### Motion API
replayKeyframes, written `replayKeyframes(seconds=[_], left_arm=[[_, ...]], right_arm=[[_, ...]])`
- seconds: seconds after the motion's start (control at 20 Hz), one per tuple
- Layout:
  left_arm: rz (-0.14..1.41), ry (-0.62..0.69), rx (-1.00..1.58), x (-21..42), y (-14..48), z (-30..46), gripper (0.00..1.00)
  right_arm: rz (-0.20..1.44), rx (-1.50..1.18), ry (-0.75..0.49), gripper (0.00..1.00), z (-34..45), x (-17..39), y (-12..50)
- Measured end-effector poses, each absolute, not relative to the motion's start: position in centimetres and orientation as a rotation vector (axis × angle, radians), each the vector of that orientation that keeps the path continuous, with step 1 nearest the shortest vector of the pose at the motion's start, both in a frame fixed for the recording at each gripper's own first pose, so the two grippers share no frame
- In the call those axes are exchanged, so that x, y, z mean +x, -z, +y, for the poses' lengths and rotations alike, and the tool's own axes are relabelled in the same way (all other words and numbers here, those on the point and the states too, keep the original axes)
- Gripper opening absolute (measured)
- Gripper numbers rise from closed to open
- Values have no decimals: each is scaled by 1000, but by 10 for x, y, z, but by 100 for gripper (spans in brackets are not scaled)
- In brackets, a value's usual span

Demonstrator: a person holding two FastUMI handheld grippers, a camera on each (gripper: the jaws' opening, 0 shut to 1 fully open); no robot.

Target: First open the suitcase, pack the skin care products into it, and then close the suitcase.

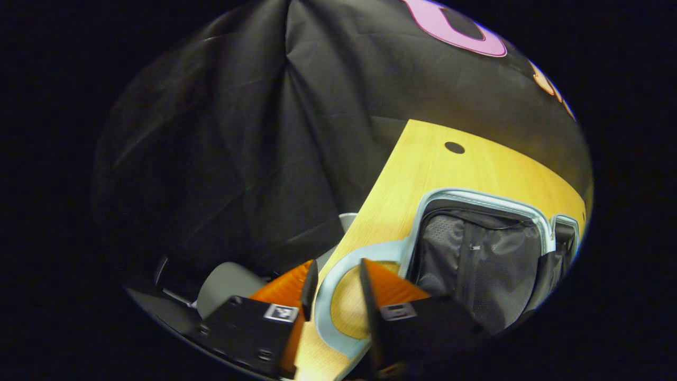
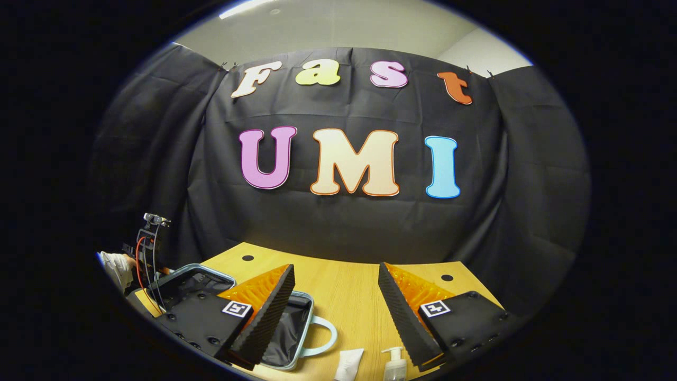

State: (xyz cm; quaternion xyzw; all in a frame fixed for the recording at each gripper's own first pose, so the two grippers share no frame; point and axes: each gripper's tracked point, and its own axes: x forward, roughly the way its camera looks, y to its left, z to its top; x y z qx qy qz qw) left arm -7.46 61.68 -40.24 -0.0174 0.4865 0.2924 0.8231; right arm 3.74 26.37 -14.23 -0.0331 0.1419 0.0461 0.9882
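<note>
The suitcase lies open on the wooden table, showing a pale blue rim and black zipped lining. Its pale blue loop handle curves between the fingers of my left gripper, which is open and straddles the handle without pressing on it. In the right gripper view the suitcase sits at lower left with its handle pointing right. A white tube and a pump bottle rest on the table in front of my right gripper, which hangs wide open and holds nothing.
The table's left edge runs just beside the suitcase handle, with a grey object below it. Round cable holes mark the tabletop near the back. A sleeve and cables appear at far left.
</note>
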Motion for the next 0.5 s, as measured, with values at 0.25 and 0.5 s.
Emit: replayKeyframes(seconds=[0.25, 0.5], left_arm=[[811, -714, -48, -55, 346, 611, 99], [572, -655, 23, -22, 239, 560, 98]], right_arm=[[253, -71, -113, 99, 251, 35, 129], [214, -59, -143, 99, 227, 37, 115]])
